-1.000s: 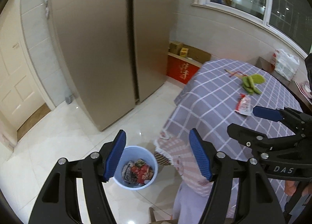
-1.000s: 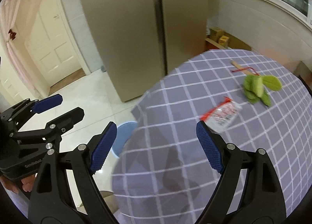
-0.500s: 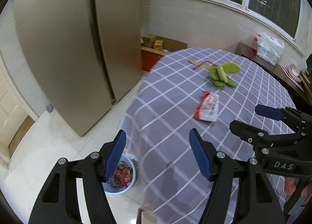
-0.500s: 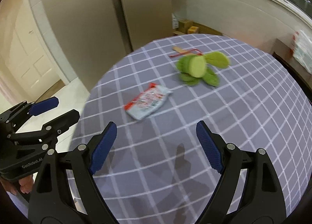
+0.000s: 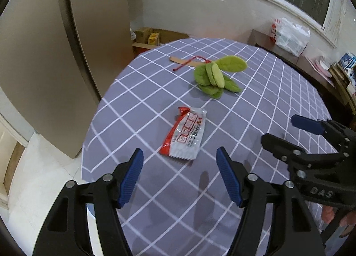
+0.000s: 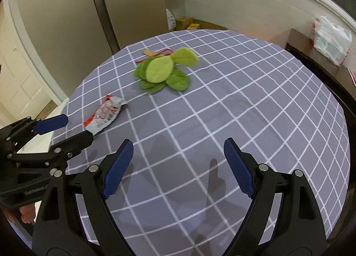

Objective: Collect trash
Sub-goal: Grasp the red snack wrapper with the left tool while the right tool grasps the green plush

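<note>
We hold our left gripper spread wide above a round table with a grey checked cloth, a red and silver snack wrapper lying flat just ahead of it. Our right gripper, also spread, holds nothing; a green plush toy lies beyond the wrapper

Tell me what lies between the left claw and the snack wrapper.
Nothing: in the left wrist view only bare checked tablecloth separates the open left claw from the snack wrapper.
</note>
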A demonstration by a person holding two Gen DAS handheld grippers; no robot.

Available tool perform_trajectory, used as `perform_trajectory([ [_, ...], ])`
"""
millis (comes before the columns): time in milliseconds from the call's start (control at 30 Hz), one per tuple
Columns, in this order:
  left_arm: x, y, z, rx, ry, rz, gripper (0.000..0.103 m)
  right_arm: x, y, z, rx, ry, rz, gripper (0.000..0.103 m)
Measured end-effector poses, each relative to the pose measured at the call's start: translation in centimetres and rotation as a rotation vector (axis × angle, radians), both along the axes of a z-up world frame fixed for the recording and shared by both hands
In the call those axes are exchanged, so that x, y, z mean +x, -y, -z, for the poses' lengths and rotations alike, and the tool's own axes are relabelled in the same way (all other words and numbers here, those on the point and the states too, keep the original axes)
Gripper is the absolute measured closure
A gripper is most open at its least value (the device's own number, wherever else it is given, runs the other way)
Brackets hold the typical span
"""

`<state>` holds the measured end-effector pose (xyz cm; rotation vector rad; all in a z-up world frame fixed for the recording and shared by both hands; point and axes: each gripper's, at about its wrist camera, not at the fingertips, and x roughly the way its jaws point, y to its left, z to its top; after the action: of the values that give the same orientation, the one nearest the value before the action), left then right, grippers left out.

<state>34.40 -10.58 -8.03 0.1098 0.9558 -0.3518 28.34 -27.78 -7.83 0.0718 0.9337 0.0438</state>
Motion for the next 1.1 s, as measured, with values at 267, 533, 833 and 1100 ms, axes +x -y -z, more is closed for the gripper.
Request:
perform_trajectory([
  [267, 2.4, 2.2, 1.2, 0.010, -0.029, 0.010, 0.036, 0.2, 1.4, 0.6, -0.015, -0.013, 0.016, 0.021],
  [533, 3.1, 2.9, 1.8, 0.059, 0.026, -0.007, 0.066, 1.1, 2.1, 1.0, 0.012, -0.036, 0.008, 0.021],
  [833, 4.4, 0.8, 1.4, -0.007, -0.023, -0.041, 0.075, 4.0, 0.3, -0.5, -0.012, -0.034, -0.029, 0.015],
  [1100, 5.6, -1.2, 1.0, -0.017, -0.030, -0.069, 0.075, 8.4, -2.2, -1.2, 0.003, -0.066, -0.051, 0.012],
])
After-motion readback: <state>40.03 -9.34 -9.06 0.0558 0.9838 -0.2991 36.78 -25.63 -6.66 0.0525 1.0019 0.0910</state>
